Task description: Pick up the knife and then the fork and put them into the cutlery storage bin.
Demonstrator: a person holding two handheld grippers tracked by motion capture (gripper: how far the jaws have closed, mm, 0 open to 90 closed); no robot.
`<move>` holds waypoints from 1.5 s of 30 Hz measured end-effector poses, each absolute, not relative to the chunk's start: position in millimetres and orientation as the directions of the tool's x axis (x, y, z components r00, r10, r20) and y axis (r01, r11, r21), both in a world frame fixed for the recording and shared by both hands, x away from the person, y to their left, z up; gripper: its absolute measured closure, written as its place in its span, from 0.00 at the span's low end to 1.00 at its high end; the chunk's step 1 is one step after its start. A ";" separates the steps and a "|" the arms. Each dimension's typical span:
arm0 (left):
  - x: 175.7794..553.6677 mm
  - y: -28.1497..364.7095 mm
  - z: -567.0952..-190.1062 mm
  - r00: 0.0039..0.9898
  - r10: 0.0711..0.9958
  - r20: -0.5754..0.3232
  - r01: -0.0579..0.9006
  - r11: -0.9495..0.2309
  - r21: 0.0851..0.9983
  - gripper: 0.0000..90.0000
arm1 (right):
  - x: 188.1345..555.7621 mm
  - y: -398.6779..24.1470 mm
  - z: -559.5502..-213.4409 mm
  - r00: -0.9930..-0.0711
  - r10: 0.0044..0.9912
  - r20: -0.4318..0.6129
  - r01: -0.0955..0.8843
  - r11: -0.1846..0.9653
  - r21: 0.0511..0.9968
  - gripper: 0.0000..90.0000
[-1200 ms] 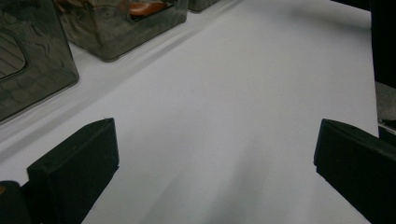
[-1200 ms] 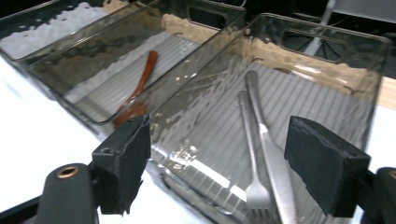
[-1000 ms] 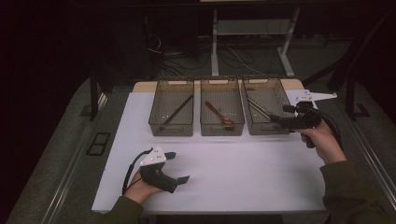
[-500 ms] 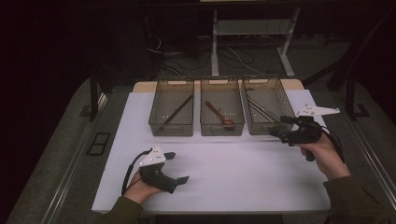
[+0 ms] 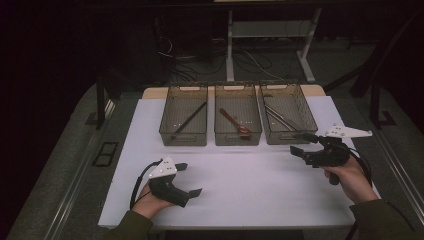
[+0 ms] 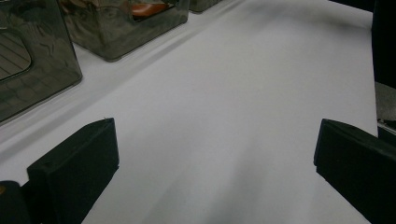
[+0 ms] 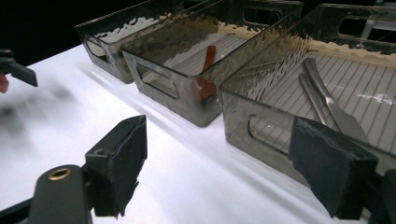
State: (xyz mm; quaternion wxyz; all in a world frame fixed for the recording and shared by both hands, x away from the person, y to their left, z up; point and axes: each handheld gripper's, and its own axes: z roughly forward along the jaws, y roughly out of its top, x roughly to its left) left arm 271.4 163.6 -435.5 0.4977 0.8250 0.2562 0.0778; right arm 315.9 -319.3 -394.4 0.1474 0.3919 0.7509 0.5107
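Knives (image 5: pixel 281 118) lay in right-hand bin (image 5: pixel 306 131), right gripper (image 5: pixel 302 145) hovered just before it, jaws wide and empty, left gripper (image 5: pixel 189 179) rested on white table (image 5: pixel 250 190), jaws wide, empty.

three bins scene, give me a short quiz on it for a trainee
1. True or false: the right gripper holds a knife.
2. Which bin holds the red spoon? A. left bin B. middle bin C. right bin
3. Fill in: the left gripper sits on the white ____ with its jaws open.

Key:
1. False. Its jaws stand open and empty in front of the right bin, where the metal cutlery lies.
2. B, the middle bin. The left bin holds a dark stick-like utensil.
3. Mat.
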 end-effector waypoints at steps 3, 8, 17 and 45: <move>271.4 163.8 -435.4 0.856 0.500 -0.127 0.345 -0.373 0.861 0.00 | 309.8 -318.9 -398.2 -0.653 0.736 0.181 0.437 0.171 0.883 0.21; 271.4 163.8 -435.5 0.857 0.500 -0.128 0.346 -0.372 0.862 0.00 | 299.7 -317.5 -403.6 -0.670 0.724 0.167 0.427 0.191 0.884 0.21; 271.3 163.3 -435.6 0.857 0.499 -0.128 0.346 -0.372 0.861 0.00 | 285.3 -313.5 -415.0 -0.687 0.710 0.156 0.422 0.214 0.881 0.21; 270.3 162.3 -435.2 0.861 0.494 -0.122 0.339 -0.378 0.861 0.00 | 259.0 -299.2 -441.4 -0.701 0.699 0.139 0.446 0.279 0.850 0.15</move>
